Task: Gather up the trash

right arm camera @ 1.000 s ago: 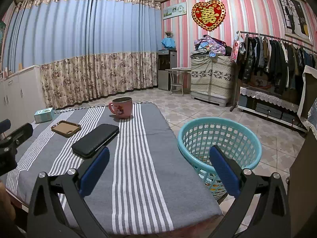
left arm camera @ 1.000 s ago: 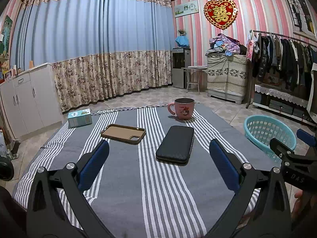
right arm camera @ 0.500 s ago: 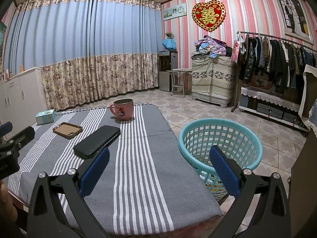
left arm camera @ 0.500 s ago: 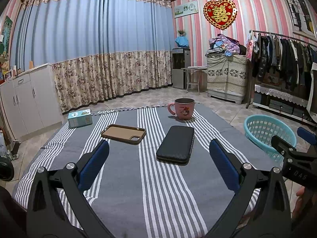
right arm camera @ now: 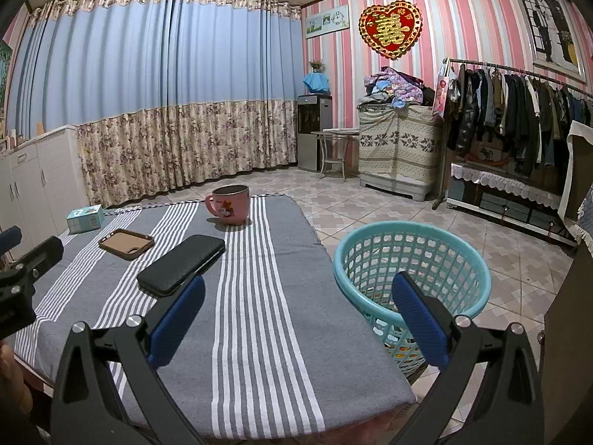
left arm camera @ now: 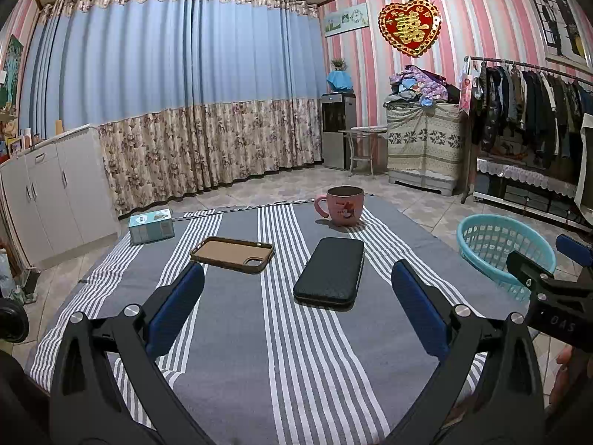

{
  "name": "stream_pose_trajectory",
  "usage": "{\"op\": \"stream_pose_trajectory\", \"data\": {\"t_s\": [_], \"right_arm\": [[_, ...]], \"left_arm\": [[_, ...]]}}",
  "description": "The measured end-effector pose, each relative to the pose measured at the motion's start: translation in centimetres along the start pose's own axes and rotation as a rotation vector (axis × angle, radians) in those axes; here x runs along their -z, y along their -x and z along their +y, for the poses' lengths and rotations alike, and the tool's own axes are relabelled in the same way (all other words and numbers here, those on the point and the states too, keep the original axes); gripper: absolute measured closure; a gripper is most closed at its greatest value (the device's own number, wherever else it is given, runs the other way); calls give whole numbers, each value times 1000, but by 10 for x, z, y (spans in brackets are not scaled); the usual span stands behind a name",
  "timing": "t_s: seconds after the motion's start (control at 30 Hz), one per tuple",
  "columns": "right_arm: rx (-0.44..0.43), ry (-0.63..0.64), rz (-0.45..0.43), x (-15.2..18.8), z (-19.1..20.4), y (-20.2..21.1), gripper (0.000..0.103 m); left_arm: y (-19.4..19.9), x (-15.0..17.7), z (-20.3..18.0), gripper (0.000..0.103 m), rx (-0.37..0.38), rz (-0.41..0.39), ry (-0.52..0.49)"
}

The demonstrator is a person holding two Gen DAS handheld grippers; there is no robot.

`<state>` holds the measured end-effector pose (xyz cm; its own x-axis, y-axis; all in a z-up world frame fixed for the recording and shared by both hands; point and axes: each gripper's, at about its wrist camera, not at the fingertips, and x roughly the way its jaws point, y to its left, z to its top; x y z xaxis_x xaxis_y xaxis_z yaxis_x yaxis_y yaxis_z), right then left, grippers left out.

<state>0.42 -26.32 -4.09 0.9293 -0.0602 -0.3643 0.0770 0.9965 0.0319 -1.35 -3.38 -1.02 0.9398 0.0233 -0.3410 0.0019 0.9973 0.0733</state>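
Left gripper [left arm camera: 296, 304] is spread wide, holding nothing, over the striped tablecloth [left arm camera: 229, 333]. Right gripper [right arm camera: 296, 307] gapes equally, empty, at the table's edge above the turquoise basket [right arm camera: 411, 259], which stands on the floor with coloured scraps inside. Ahead lie 2 items: black case [left arm camera: 330, 272], tan phone case [left arm camera: 232, 254].

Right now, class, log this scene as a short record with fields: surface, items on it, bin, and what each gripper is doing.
surface: grey-and-white striped cloth table
items: pink ceramic mug; black rectangular phone case; tan phone case lying hollow side up; small light-blue cardboard box
bin: turquoise plastic lattice basket on the floor beside the table, some contents inside
left gripper: fingers open, empty
right gripper: fingers open, empty
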Motion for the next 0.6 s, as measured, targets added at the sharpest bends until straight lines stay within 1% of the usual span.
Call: {"op": "stream_pose_trajectory", "data": {"t_s": [0.6], "right_arm": [[1,-5,-7,-1,1,2,4]], "left_arm": [[1,1,2,5,-3,-4,-1]]}}
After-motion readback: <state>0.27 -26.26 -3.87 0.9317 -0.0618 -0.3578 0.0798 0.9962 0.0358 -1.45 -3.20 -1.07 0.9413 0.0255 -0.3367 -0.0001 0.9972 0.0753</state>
